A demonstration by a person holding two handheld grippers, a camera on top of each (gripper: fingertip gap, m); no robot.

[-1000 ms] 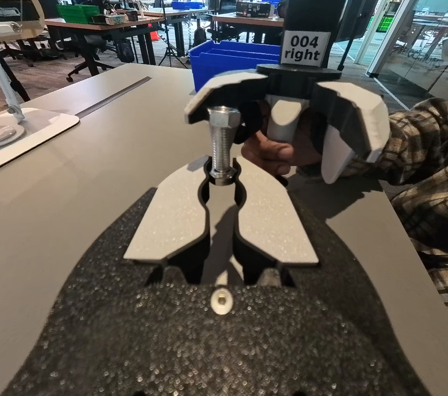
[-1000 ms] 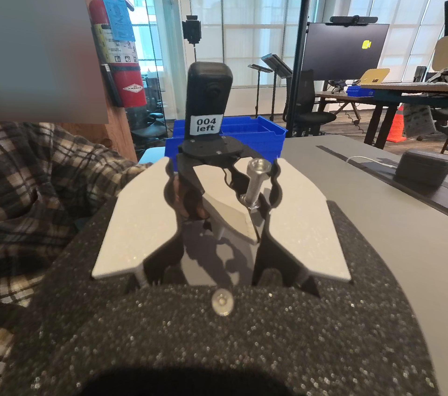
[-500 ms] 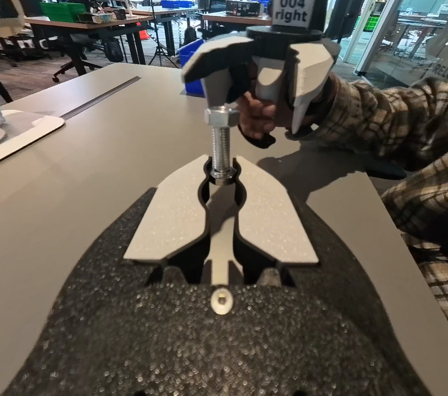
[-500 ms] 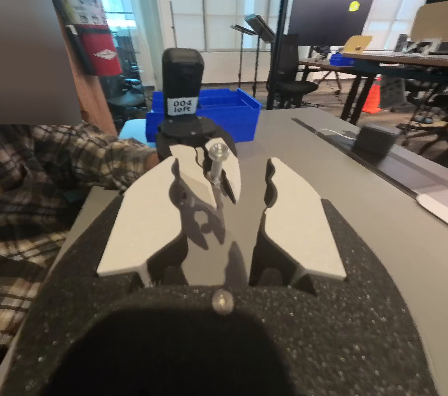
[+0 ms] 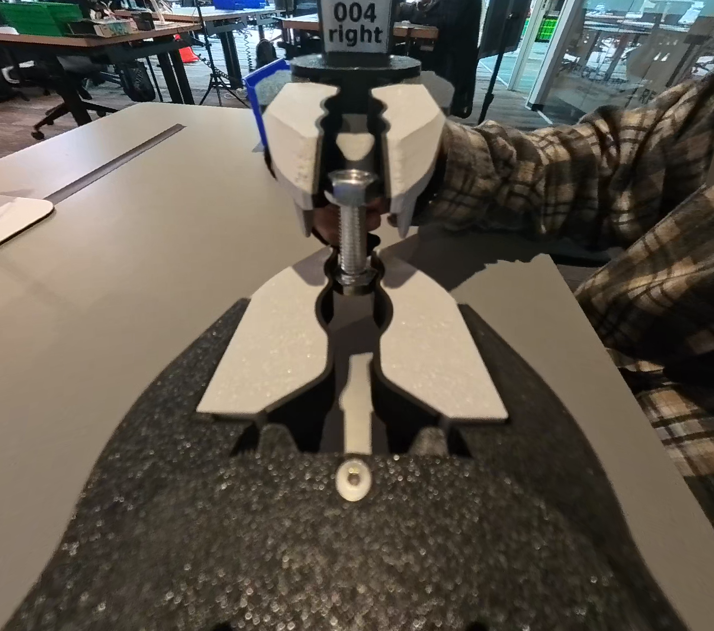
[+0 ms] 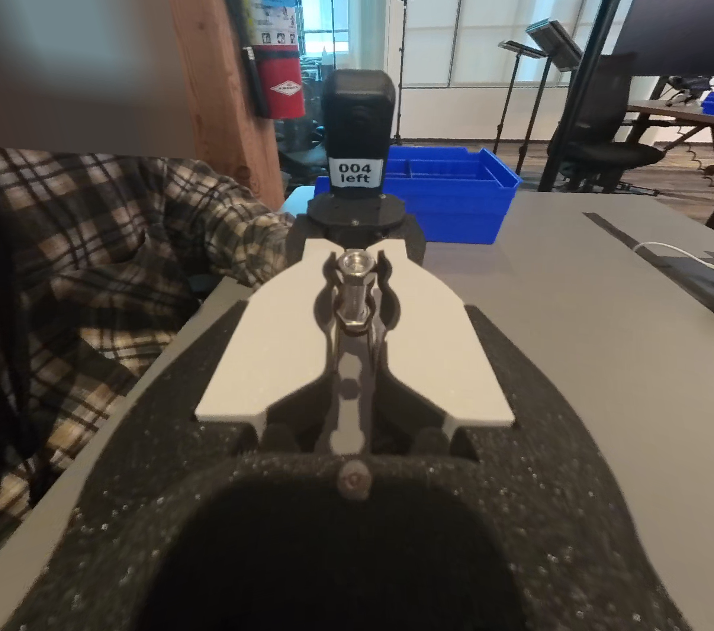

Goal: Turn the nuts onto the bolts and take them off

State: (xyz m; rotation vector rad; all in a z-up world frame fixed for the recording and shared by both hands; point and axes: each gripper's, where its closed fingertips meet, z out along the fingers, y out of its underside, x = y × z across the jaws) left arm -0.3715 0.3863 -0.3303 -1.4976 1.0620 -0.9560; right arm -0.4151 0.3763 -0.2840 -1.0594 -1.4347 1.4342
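A silver bolt (image 5: 351,230) stands upright, hex head (image 5: 351,186) up, with a nut (image 5: 353,278) threaded near its lower end. My left gripper (image 5: 353,268) is shut on the nut, just above the grey table (image 5: 154,226). My right gripper (image 5: 353,222) faces it from the far side, fingers shut around the bolt head. In the right wrist view the right gripper (image 6: 354,257) clasps the bolt head (image 6: 354,264), with the nut (image 6: 353,319) below it. The left gripper's black camera body (image 6: 357,133) stands behind; its fingers are mostly hidden.
A blue bin (image 6: 456,203) sits at the table's far end. A white pad (image 5: 19,218) lies at the left edge beside a dark groove (image 5: 116,164). A white cable (image 6: 657,249) lies at the right. A person's plaid sleeves (image 5: 541,179) hold both grippers. One gripper's finger ends stand about 6 centimetres off the other's.
The right gripper, open and off to one side before, has swung square over the bolt and closed around its head. The left gripper keeps the nut, and the bolt stays upright.
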